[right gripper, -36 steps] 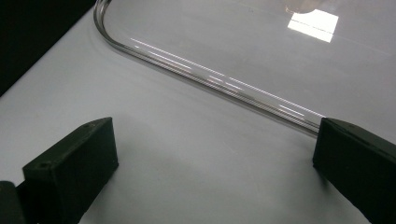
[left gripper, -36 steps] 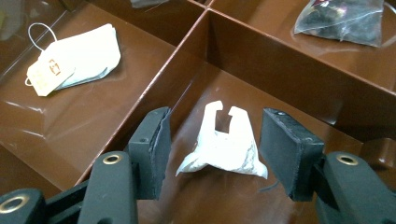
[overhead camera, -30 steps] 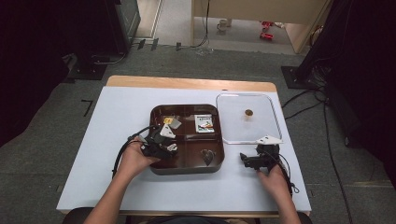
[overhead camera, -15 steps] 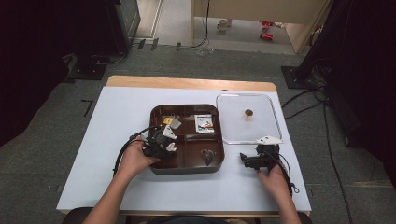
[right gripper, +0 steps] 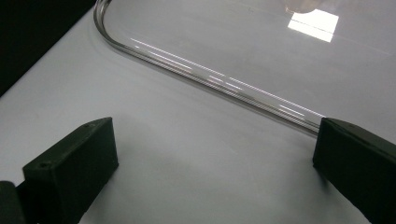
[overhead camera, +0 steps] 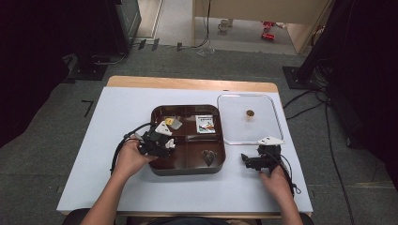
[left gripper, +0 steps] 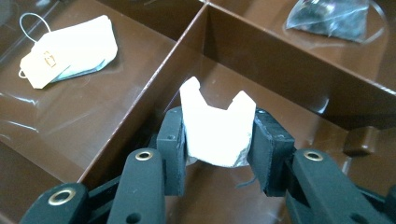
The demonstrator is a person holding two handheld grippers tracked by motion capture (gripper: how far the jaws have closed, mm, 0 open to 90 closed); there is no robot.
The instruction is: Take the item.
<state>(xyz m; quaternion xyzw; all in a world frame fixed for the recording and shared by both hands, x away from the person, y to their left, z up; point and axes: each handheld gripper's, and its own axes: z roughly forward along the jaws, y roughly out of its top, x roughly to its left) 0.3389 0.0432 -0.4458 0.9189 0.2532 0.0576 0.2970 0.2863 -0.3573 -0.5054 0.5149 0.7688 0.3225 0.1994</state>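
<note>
Inside the glossy brown tray [left gripper: 116, 135], left tongs [left gripper: 219, 140] have just closed, pinching a notched white packet [left gripper: 215, 133].

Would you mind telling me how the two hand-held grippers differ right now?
The left hand-held gripper is shut on a white packet, while the right hand-held gripper stands open with nothing between its jaws. The left one is over the brown tray; the right one rests on the white table beside the clear lid. Both have black jaws.
</note>
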